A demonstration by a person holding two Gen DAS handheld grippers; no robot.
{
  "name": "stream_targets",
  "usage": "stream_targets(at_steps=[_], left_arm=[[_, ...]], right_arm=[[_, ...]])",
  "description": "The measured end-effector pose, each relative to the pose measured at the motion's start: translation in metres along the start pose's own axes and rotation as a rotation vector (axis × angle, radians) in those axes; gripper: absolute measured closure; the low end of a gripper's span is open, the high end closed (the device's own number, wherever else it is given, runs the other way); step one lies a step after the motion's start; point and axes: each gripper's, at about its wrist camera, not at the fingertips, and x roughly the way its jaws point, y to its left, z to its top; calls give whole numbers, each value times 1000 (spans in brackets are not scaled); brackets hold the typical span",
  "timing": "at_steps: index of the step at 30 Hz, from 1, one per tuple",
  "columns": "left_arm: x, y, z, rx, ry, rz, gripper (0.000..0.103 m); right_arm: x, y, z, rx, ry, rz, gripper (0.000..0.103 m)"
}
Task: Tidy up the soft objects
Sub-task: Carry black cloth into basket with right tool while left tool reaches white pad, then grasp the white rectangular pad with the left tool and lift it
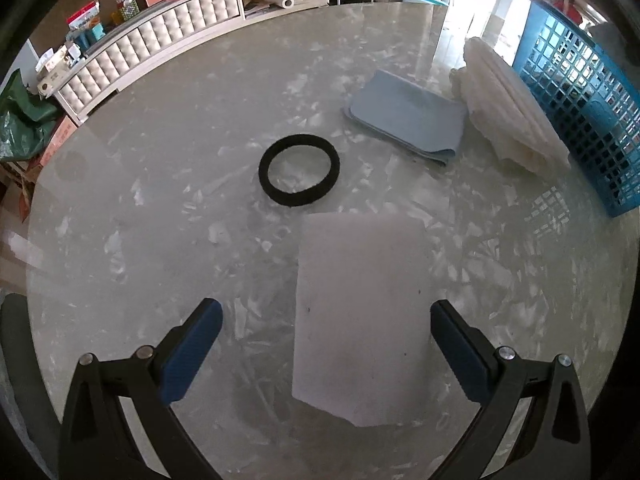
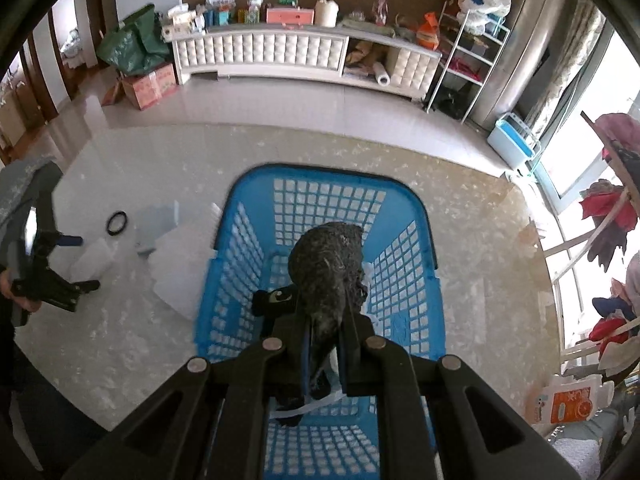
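Note:
My left gripper (image 1: pixel 326 316) stands open low over the marble table (image 1: pixel 160 200), its blue pads either side of the near end of a white foam sponge (image 1: pixel 360 312), not touching it. Beyond the sponge lie a black fabric ring (image 1: pixel 299 169), a folded light blue cloth (image 1: pixel 408 116) and a crumpled white cloth (image 1: pixel 508 112). In the right wrist view my right gripper (image 2: pixel 326 340) is shut on a dark grey plush toy (image 2: pixel 328 264), held above the inside of the blue plastic basket (image 2: pixel 404 216). The left gripper (image 2: pixel 76 264) shows at that view's left edge.
The blue basket (image 1: pixel 580 108) stands at the table's right side, against the white cloth. Past the table's far edge are a tufted cream cabinet (image 2: pixel 260 56) with clutter on top, a green bag (image 2: pixel 132 44) and a cardboard box on the floor. A metal rack and window are at the right.

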Motion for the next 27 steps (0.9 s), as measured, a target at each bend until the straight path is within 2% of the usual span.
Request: stream_targets(at_steps=[4, 6, 11, 17, 18, 19, 22, 23, 27], left_arm=[[3, 3, 2, -11, 4, 0, 2], [3, 3, 2, -2, -2, -2, 7], [1, 1, 1, 3, -4, -5, 9], [-9, -9, -9, 0, -14, -5, 26], [-10, -10, -10, -2, -14, -4, 29], [-10, -11, -11, -2, -14, -4, 31], [-13, -12, -13, -11, -16, -2, 47], [-15, -11, -13, -18, -18, -3, 49], [-20, -11, -19, -46, -18, -27, 50]], right_arm=[[36, -8, 4, 4, 68, -18, 93], [53, -14, 6, 13, 106, -21, 93], [72, -20, 9, 20, 140, -20, 93], [84, -17, 14, 20, 170, -15, 92], [85, -16, 14, 15, 172, -20, 89], [85, -15, 13, 12, 176, -22, 81], [82, -16, 13, 11, 168, -21, 63], [78, -16, 12, 10, 162, -19, 61], [64, -14, 6, 9, 140, -41, 39]])
